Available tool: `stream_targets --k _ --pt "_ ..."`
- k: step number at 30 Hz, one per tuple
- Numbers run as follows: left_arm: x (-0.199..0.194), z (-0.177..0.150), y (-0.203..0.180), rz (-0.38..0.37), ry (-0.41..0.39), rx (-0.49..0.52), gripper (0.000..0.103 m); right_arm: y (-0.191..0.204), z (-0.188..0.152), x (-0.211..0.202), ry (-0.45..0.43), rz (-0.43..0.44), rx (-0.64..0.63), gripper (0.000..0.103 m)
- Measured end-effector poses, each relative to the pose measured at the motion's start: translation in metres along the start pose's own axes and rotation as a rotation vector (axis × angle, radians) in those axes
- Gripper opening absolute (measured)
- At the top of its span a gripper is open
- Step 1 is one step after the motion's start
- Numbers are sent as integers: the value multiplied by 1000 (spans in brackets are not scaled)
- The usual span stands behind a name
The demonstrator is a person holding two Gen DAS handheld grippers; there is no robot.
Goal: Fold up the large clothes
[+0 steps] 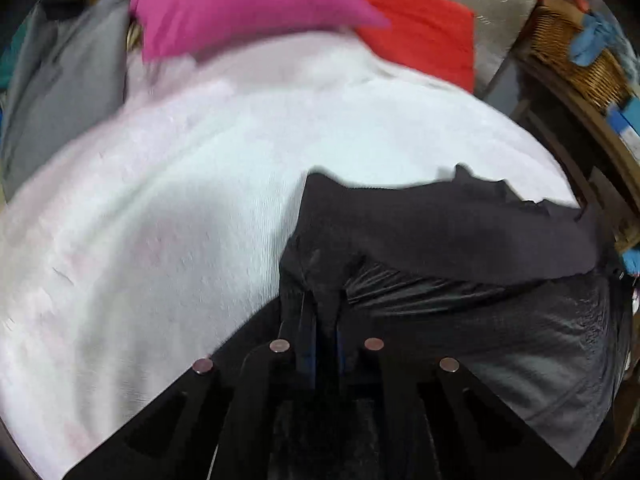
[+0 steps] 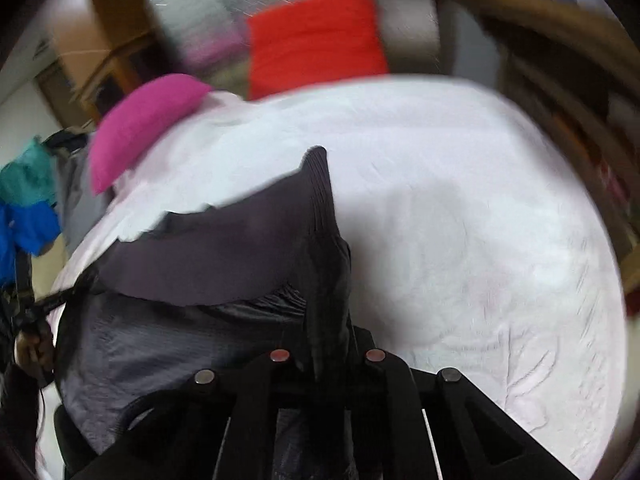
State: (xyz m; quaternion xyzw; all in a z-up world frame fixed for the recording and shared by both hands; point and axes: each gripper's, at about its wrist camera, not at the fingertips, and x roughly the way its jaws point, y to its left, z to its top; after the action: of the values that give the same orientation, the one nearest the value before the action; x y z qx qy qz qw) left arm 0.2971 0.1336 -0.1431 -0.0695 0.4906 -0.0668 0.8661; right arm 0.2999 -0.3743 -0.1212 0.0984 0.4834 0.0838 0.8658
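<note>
Black jacket (image 1: 460,248) sags over the near edge of the white bedspread (image 1: 180,200), ribbed hem stretched between my hands. My left gripper (image 1: 322,308) pinches one hem corner tight, my right gripper (image 2: 326,320) clamps the other. I'd keep that edge taut and level, carrying both corners together toward the magenta pillow (image 2: 140,128), so it lands flat.

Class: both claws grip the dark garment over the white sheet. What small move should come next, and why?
Probably draw the two claws apart to stretch the dark garment flat: the left claw and right claw each pinch bunched fabric above the white sheet.
</note>
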Motion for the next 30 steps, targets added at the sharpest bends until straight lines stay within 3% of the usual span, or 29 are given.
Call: stream_targets --k 4,7,10,14,15,18,22,26,30 --pt "-1 -1 -7 42 -4 34 11 -11 -15 22 9 -4 70 8" --pt "-4 -2 -7 50 -3 5 15 -11 -17 19 10 -37 84 14" --pt "-20 -4 -13 98 -36 -4 28 -14 -19 1 -29 -48 138 33" --pt "-51 -7 -22 166 -107 2 54 3 -27 -46 -152 -149 119 64" --pt "-64 -10 -27 192 -136 -3 56 9 -28 -56 -176 -163 110 68" --pt "-86 -19 -37 178 -174 -12 58 41 -43 -86 -251 -141 68 71" --pt "-98 -37 -55 146 -197 -10 59 85 -68 -96 -290 -118 -22 72" --pt "-96 -61 -75 115 -204 -22 59 121 -102 -79 -293 -161 -111 74" --pt "-81 -75 -91 104 -162 4 59 124 -114 -52 -245 -204 -129 74"
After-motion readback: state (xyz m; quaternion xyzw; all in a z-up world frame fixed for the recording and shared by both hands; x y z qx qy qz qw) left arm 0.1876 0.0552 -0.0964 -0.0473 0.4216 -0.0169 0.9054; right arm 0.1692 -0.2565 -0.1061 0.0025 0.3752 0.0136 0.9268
